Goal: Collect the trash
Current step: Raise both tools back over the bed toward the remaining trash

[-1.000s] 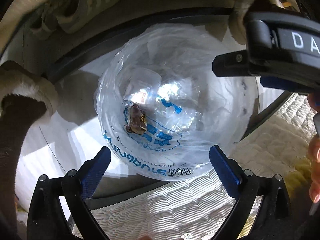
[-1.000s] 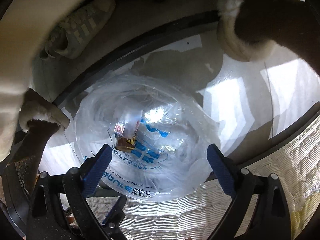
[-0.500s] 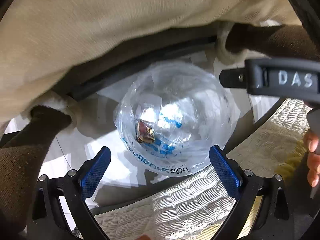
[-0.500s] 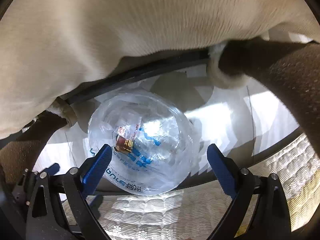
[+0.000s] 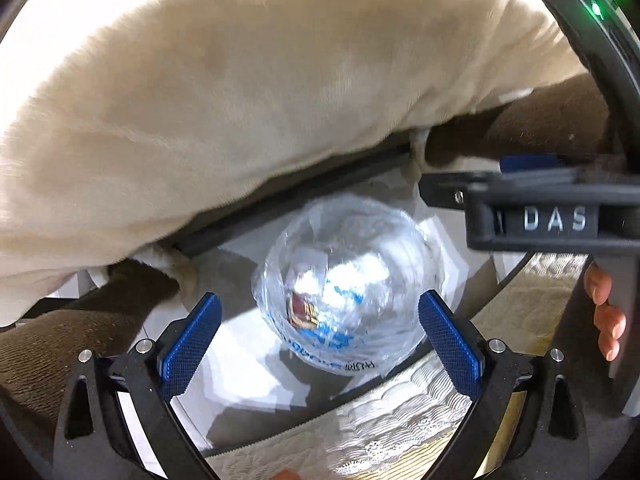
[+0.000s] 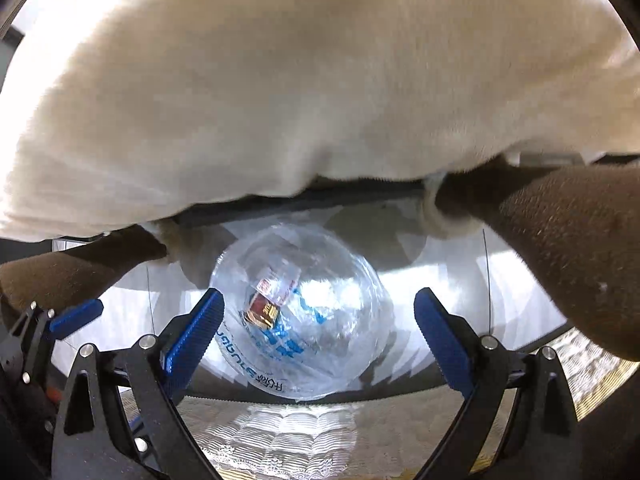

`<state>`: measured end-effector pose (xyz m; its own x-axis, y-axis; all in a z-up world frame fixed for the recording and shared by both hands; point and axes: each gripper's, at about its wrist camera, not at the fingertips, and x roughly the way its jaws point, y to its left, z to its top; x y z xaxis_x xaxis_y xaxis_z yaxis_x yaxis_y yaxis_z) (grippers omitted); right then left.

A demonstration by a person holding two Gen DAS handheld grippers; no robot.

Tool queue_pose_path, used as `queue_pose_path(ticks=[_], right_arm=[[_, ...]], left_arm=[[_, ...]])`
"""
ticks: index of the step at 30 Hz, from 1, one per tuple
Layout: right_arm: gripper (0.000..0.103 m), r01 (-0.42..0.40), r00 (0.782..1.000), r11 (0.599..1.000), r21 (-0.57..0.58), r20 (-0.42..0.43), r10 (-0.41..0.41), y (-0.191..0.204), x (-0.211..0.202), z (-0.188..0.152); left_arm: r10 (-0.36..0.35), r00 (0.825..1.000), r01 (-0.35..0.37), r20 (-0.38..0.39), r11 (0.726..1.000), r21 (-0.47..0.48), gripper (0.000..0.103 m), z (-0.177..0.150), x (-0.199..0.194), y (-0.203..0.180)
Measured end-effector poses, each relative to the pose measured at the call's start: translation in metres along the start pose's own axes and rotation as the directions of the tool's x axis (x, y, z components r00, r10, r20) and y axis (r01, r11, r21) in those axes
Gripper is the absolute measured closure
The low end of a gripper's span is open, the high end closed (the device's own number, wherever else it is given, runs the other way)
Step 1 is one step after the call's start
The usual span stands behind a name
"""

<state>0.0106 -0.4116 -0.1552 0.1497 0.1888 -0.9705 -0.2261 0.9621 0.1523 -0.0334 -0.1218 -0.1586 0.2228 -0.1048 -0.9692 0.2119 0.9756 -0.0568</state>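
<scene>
A clear plastic trash bag with blue print stands open on the sunlit floor, below both grippers. A brown and red wrapper lies inside it; the right wrist view shows this wrapper next to a clear one. My left gripper is open and holds nothing, well above the bag. My right gripper is also open and holds nothing above the bag. The right gripper's black body, marked DAS, crosses the left wrist view at right, with a hand's fingers on it.
The person's cream garment fills the upper half of both views. Brown fleece-lined slippers stand either side of the bag. A white quilted bedcover lies nearest me, behind a dark rail.
Both grippers have pulled up and away from the bag, which now looks smaller. The cream garment has come to cover the top of both views, hiding the shoes seen earlier.
</scene>
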Motion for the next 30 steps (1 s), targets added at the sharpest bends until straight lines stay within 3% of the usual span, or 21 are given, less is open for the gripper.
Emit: queue_pose_path(ticks=[6, 16, 25, 30], right_arm=[[0.009, 0.014, 0.988, 0.997, -0.075, 0.153, -0.003, 0.009, -0.041, -0.001], [0.009, 0.014, 0.943, 0.986, -0.166, 0.330, 0.043, 0.023, -0.087, 0.020], [0.009, 0.111, 0.887, 0.950, -0.292, 0.460, 0.038, 0.050, -0.121, 0.076], [0.009, 0.073, 0.871, 0.938, -0.340, 0.480, 0.106, 0.058, -0.130, 0.120]], left_arm=[[-0.037, 0.993, 0.040, 0.112, 0.999, -0.031, 0.006, 0.001, -0.030, 0.009], [-0.062, 0.952, 0.084, 0.300, 0.995, -0.062, 0.006, 0.010, -0.079, 0.029], [0.003, 0.895, 0.041, 0.447, 0.995, -0.088, 0.006, 0.043, -0.116, 0.069], [0.021, 0.878, 0.025, 0.478, 0.996, -0.090, 0.006, 0.071, -0.128, 0.100]])
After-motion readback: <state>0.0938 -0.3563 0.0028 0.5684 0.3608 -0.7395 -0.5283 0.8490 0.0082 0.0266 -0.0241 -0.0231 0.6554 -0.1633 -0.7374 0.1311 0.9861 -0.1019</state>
